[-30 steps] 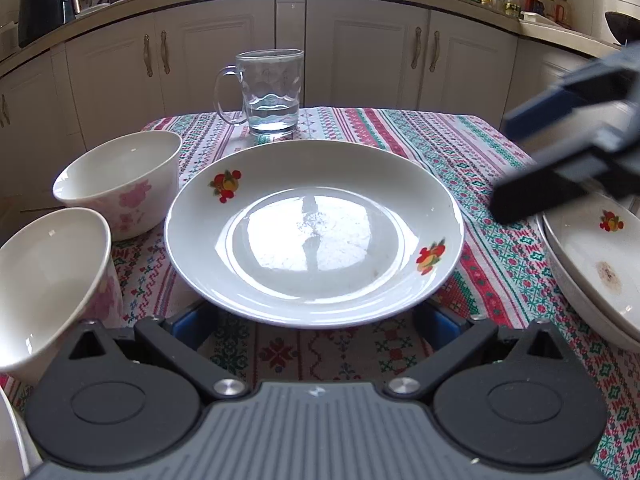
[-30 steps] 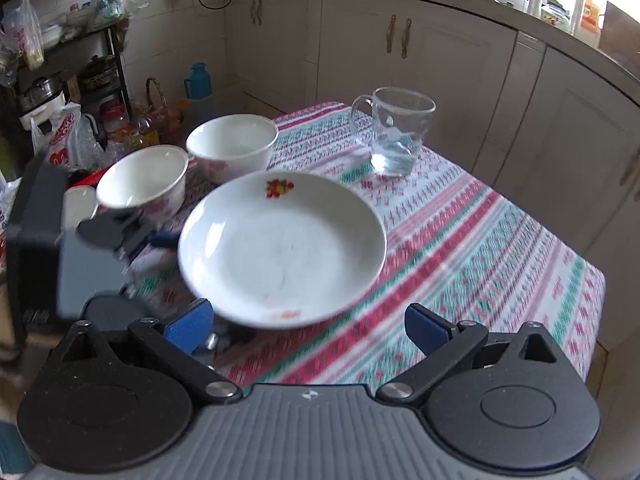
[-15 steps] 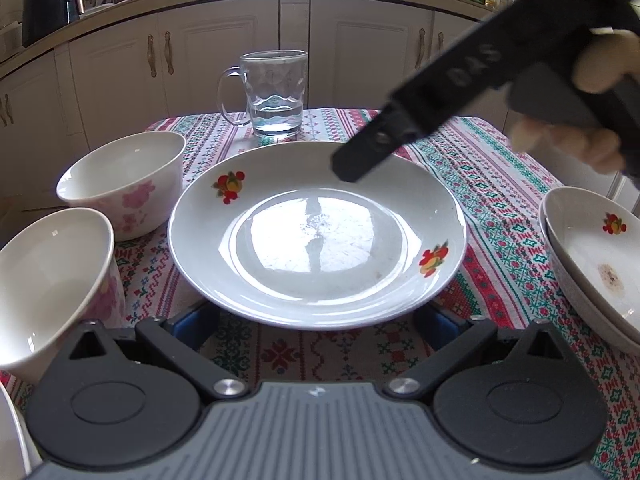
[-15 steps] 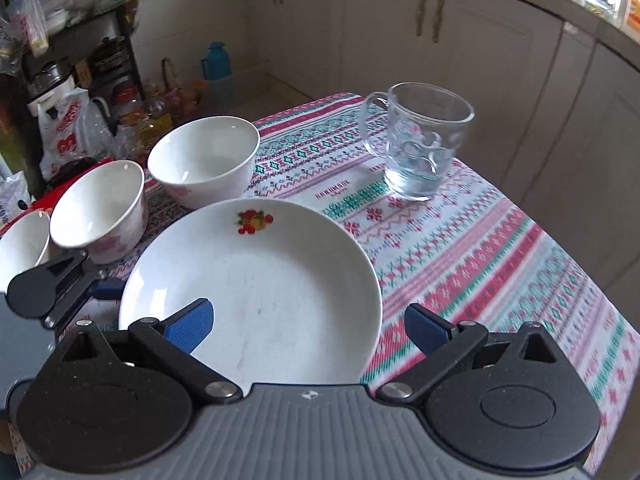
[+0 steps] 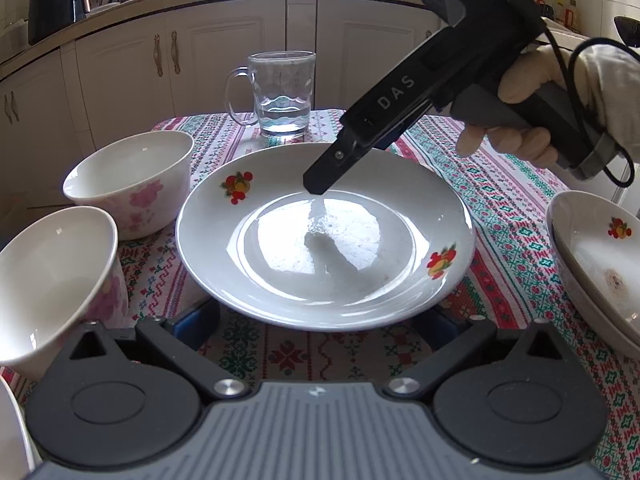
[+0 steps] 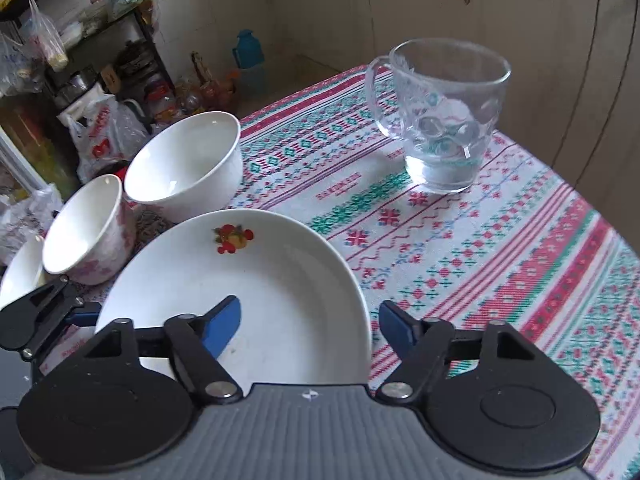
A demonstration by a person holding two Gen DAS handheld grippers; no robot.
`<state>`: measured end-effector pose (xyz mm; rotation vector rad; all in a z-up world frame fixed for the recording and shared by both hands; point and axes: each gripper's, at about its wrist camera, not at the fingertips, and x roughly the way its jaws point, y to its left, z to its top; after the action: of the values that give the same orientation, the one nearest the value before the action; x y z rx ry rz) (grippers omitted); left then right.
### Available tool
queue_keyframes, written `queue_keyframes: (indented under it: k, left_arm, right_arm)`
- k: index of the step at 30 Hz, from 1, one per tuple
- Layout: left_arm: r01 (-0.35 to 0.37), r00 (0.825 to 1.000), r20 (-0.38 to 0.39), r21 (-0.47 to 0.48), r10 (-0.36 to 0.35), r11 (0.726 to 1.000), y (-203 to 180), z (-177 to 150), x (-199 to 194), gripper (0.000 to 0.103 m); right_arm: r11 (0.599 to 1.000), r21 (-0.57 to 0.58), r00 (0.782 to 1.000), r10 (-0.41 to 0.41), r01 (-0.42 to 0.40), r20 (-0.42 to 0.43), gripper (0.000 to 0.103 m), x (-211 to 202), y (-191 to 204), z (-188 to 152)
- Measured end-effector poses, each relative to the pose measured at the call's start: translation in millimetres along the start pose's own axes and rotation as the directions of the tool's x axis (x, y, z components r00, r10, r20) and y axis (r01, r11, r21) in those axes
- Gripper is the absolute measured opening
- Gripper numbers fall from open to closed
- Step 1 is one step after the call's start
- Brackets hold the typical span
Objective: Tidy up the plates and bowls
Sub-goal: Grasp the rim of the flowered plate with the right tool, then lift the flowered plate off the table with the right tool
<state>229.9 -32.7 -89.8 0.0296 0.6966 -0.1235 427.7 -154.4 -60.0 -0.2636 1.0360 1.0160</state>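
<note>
Home kitchen, cream cabinets point(image 5: 224, 64), cluttered countertop point(image 5: 120, 4), patterned tablecloth point(image 6: 500, 248)

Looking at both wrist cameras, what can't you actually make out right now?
- Left gripper, left wrist view: the plate covers its fingertips.
- Right gripper, right wrist view: whether its pads touch the plate rim is unclear.
- Stacked plates, left wrist view: cut off by the right edge.
- Countertop bottles, left wrist view: too small.

White letters "DAS" stand along the black arm of the right tongs point(image 5: 316, 188), above their tips. The tablecloth's point(image 6: 460, 248) red lettering is too blurred to read.
</note>
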Motion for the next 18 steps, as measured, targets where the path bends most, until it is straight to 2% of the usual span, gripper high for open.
queue_keyframes:
  k: [11, 18]
  left_arm:
    - [-0.014, 1.000, 0.012, 0.017, 0.014, 1.000, -4.4, -0.5, -3.3, 0.102]
    - [-0.034, 0.999, 0.023, 0.055, 0.032, 0.998, -7.6, -0.9, -6.1, 0.101]
  right_arm:
    - [0.996, 0.013, 0.996, 0.087, -0.087, -0.007, 0.076, 3.7, -6.4, 1.7]
    - [0.995, 0.028, 0.995, 0.101, -0.100, -0.007, 0.076, 1.6, -8.3, 0.2]
